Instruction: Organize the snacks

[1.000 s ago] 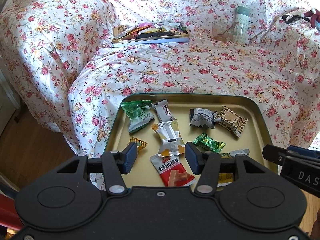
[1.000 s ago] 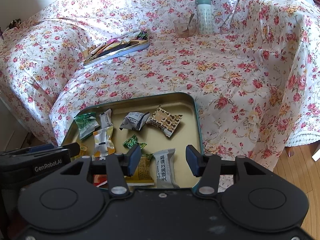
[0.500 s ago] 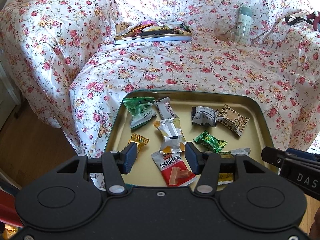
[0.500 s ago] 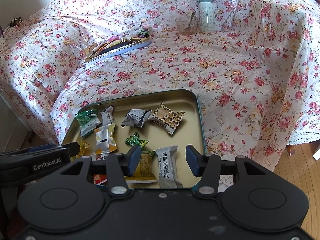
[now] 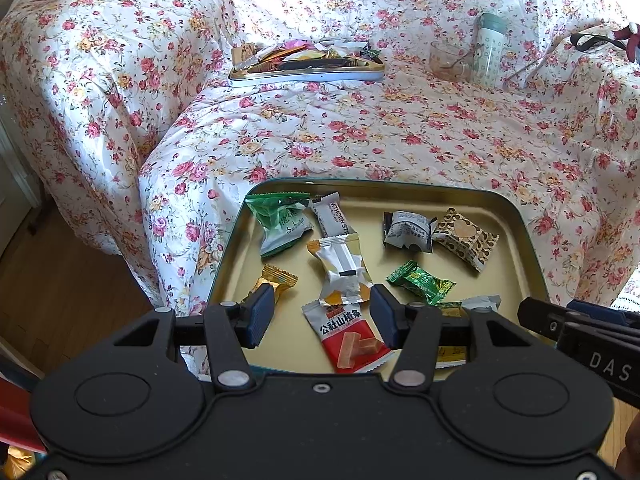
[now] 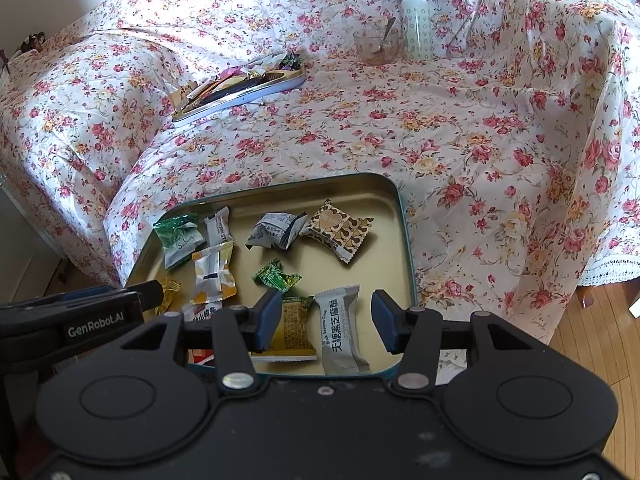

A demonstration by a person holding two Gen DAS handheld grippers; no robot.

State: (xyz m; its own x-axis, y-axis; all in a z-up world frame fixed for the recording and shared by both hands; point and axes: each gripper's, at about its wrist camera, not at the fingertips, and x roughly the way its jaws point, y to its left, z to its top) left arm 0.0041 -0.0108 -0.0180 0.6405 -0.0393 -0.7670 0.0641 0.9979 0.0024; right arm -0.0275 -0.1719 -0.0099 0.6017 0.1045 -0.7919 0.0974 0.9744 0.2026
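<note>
A gold tin tray (image 5: 516,240) (image 6: 396,216) with several wrapped snacks lies on the near edge of the floral-covered surface. My left gripper (image 5: 322,316) is open and empty, above a red snack packet (image 5: 350,338) and a white-orange packet (image 5: 342,272). My right gripper (image 6: 326,320) is open and empty, above a grey sesame packet (image 6: 340,328) and a yellow packet (image 6: 292,330). A leopard-print packet (image 5: 464,238) (image 6: 338,232) lies at the tray's far right. A second tin (image 5: 308,74) (image 6: 244,92) full of snacks sits further back.
A glass cup with a spoon (image 5: 448,62) (image 6: 376,46) and a pale green bottle (image 5: 490,50) (image 6: 416,22) stand at the back right. The floral cloth (image 5: 360,132) drapes down to a wooden floor (image 5: 60,292) on the left and right (image 6: 592,328).
Both grippers have drawn back and risen slightly, so the tray sits a little lower and nearer in each view. Both stay open and empty.
</note>
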